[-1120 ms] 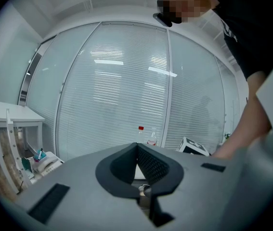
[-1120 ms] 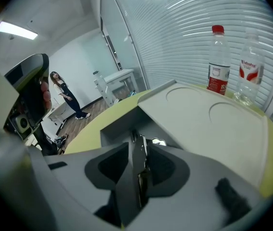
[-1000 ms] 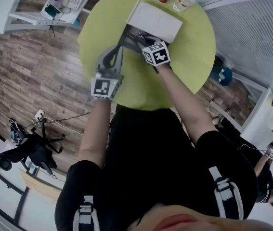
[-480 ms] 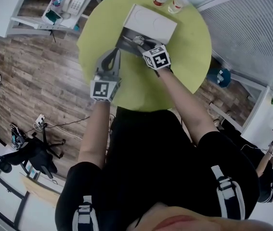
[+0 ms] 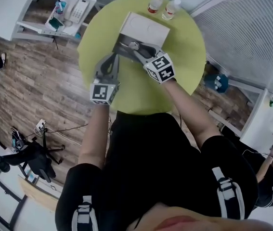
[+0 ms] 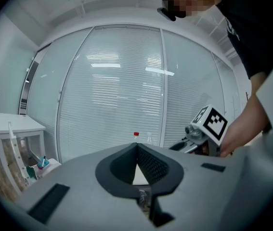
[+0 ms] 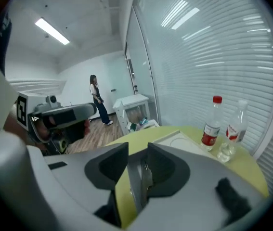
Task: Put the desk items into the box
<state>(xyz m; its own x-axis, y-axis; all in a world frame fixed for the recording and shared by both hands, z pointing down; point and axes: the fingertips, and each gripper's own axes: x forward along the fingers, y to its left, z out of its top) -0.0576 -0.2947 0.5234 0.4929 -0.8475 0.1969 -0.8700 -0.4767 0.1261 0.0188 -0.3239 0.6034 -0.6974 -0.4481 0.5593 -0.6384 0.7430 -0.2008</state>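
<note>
The white box [image 5: 145,29] lies at twelve o'clock from both hands on the green desk [image 5: 184,61], with its long axis running from ten to four. The right hand-held gripper [image 5: 135,47] is the nearer, at the box's near edge. Its jaws are spread, have just been closing slightly, and hold nothing. The left hand-held gripper [image 6: 136,146] is pressed together and empty. A red-capped bottle [image 5: 153,4] and a clear bottle [image 5: 171,8] stand at one o'clock, behind the box.

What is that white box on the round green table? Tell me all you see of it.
The white rectangular box lies flat on the round yellow-green table, askew to the person. Its top is smooth and matt, with a faint circular outline. A red-capped bottle and a white-capped bottle stand beyond it, apart. The left gripper reaches its near corner; whether it touches I cannot tell.
</note>
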